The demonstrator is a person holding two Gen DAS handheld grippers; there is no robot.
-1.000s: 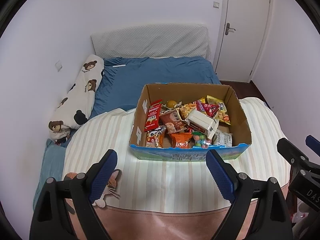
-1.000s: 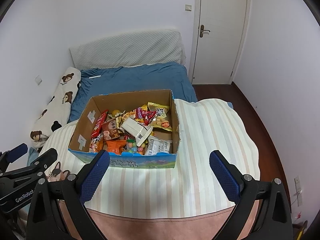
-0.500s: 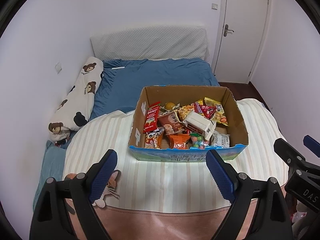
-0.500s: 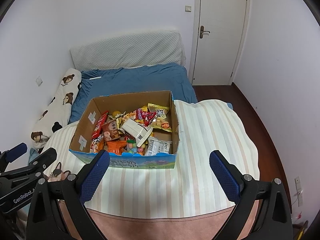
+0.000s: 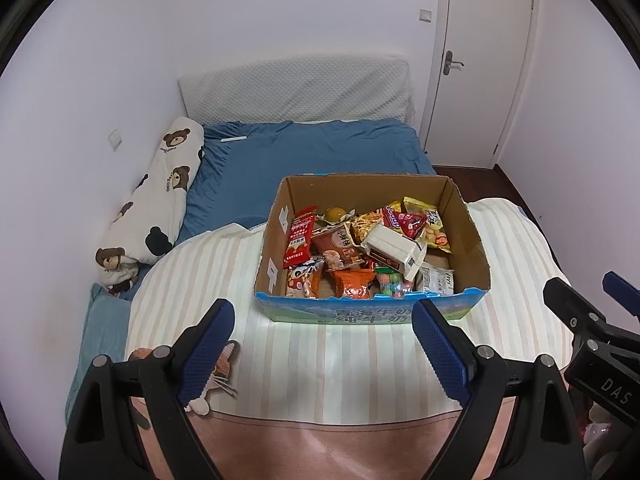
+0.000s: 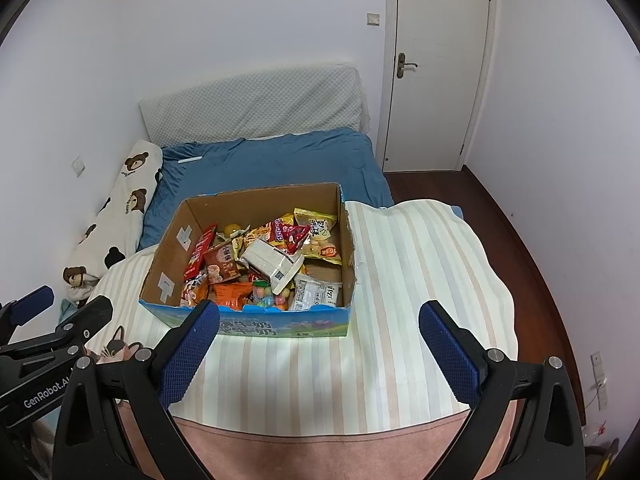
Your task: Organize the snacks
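An open cardboard box [image 5: 468, 228] [image 6: 170, 248] with a blue printed front sits on a striped blanket [image 5: 360, 360] [image 6: 408, 280] on the bed. It is filled with several snack packets: a red packet [image 5: 298, 238], an orange one [image 5: 354, 284], a white carton [image 5: 394, 248] [image 6: 270, 260] and a yellow bag [image 6: 318, 236]. My left gripper [image 5: 322, 346] hovers open just in front of the box with nothing between its blue pads. My right gripper [image 6: 320, 350] is likewise open and empty, short of the box's front wall.
A blue sheet [image 5: 312, 152] and a grey headboard cushion [image 5: 296, 88] lie behind the box. A bear-print bolster [image 5: 160, 196] runs along the left wall. A closed white door [image 6: 436, 64] and dark wood floor [image 6: 516, 240] are to the right.
Both views have shifted only slightly; the box sits a little lower in the left wrist view. Both grippers stay open and empty.
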